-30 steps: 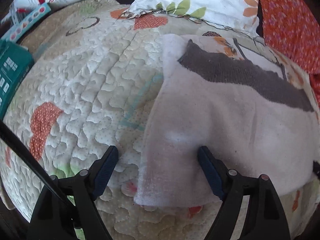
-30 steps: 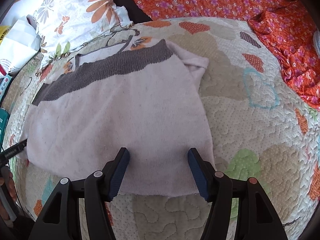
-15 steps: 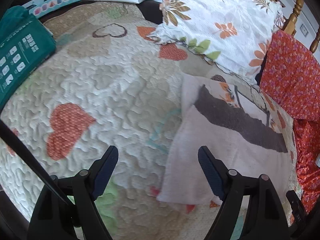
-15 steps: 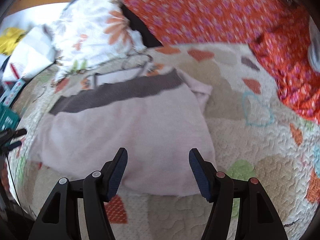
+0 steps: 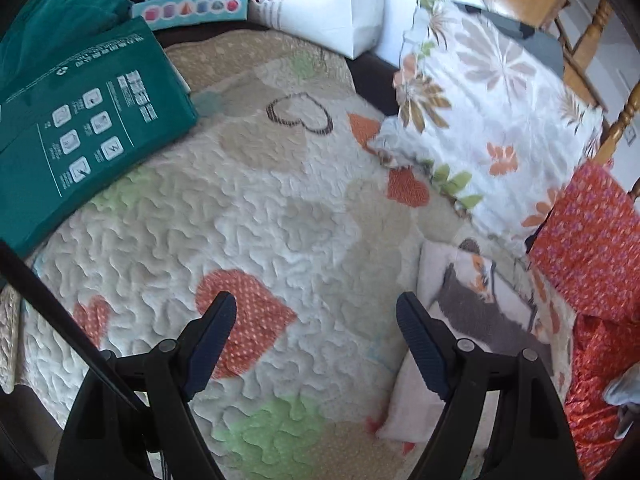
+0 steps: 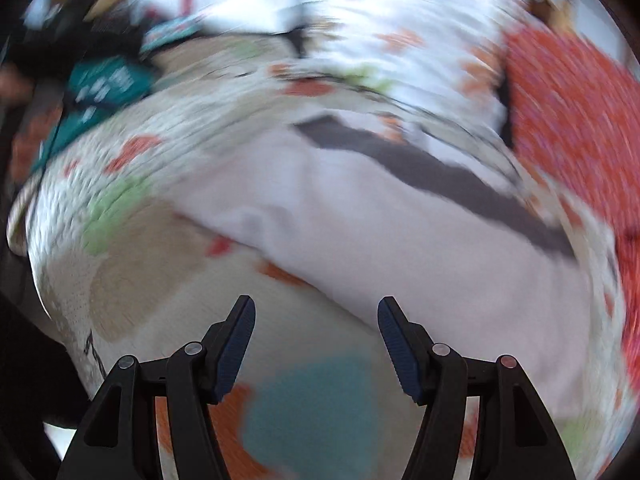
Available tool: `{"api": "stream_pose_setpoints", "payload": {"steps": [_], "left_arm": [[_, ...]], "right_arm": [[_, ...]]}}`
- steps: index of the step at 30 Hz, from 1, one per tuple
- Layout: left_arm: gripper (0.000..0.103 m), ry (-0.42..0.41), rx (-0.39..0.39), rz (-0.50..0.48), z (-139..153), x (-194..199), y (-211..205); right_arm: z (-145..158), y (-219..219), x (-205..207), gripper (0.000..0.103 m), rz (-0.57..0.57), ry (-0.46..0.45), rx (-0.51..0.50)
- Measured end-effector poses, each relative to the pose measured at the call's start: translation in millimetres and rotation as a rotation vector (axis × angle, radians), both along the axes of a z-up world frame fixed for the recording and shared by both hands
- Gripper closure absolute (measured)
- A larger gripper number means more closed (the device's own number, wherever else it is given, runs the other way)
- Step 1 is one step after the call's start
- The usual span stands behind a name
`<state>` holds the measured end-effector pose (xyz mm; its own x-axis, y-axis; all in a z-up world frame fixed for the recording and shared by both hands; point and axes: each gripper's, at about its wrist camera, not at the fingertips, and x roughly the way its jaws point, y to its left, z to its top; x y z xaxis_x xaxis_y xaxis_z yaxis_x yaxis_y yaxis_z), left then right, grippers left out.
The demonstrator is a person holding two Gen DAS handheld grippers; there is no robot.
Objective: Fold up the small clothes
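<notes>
Your left gripper (image 5: 316, 340) hangs over bare quilt (image 5: 256, 216), jaws spread wide with nothing between them but an orange heart patch. Your right gripper (image 6: 316, 340) is likewise wide apart and empty, its view smeared by motion, the quilt's teal and orange patches under it.

Just beyond the right gripper's fingertips lies the garment (image 6: 360, 220), a small pale pink knit with a dark grey band across its far end, spread on the quilt. In the left view the same garment (image 5: 468, 312) sits off to the right, past the right-hand finger, its near hem partly hidden behind that finger.

It looks light, soft and limp: a thin knit that will sag and drape from wherever you lift it, and cling a little to the textured quilt rather than slide. Nothing about it is fragile. A pinch at the near hem corners, one gripper to each, seems the likely hold for carrying that edge over toward the grey band; a grip mid-panel would probably bunch it.

Farther off, a green box (image 5: 80, 132) rests at the quilt's left edge, closed as far as can be seen, contents unknown. Behind it stands a white paper bag (image 5: 328, 4); what it holds cannot be told. A flowered pillow (image 5: 492, 120) and orange floral cloth (image 5: 592, 240) line the far right.
</notes>
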<state>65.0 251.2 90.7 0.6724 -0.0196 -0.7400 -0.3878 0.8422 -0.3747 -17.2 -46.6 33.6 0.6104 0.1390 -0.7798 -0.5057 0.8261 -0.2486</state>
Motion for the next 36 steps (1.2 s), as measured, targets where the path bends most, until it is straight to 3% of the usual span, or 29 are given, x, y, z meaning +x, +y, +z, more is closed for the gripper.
{"api": "stream_pose_setpoints", "payload": {"steps": [3,8,10,12,15,18,23,27,31,36], "left_arm": [[0.021,-0.019,-0.013,0.041,4.3,-9.0,15.0],[0.021,-0.014,-0.120,0.042,-1.8,-12.0,25.9],[0.021,-0.017,-0.124,0.041,-1.5,-12.5,25.3],[0.021,-0.022,-0.129,0.044,-1.1,-13.6,24.2],[0.021,-0.023,-0.129,0.055,-1.2,-14.5,23.3],[0.021,-0.019,-0.120,0.057,-1.7,-14.6,21.3],[0.021,-0.002,-0.084,0.034,-4.4,-11.1,5.1],[0.021,0.015,-0.055,-0.009,-7.6,-6.7,-16.7],[0.021,0.032,-0.031,-0.073,-11.1,0.0,-44.9],[0.021,0.051,-0.001,-0.157,-15.6,10.2,-89.4]], "right_arm": [[-19.8,51.8,4.1,0.035,0.083,-0.041,-0.129],[-47.7,107.7,18.5,0.048,0.111,-0.161,-0.350],[-52.0,119.4,25.7,0.058,0.106,-0.172,-0.382],[-56.8,131.0,35.9,0.061,0.099,-0.179,-0.418],[-59.4,136.7,49.7,0.090,0.082,-0.128,-0.386],[-45.8,128.0,60.1,0.095,0.029,-0.058,-0.261],[23.2,52.3,92.1,0.096,-0.180,0.003,0.086],[80.6,-65.7,110.4,0.096,-0.400,-0.004,0.325],[106.7,-179.8,91.4,0.096,-0.592,-0.044,0.395],[68.5,-288.3,59.6,0.096,-0.812,0.044,0.370]]}}
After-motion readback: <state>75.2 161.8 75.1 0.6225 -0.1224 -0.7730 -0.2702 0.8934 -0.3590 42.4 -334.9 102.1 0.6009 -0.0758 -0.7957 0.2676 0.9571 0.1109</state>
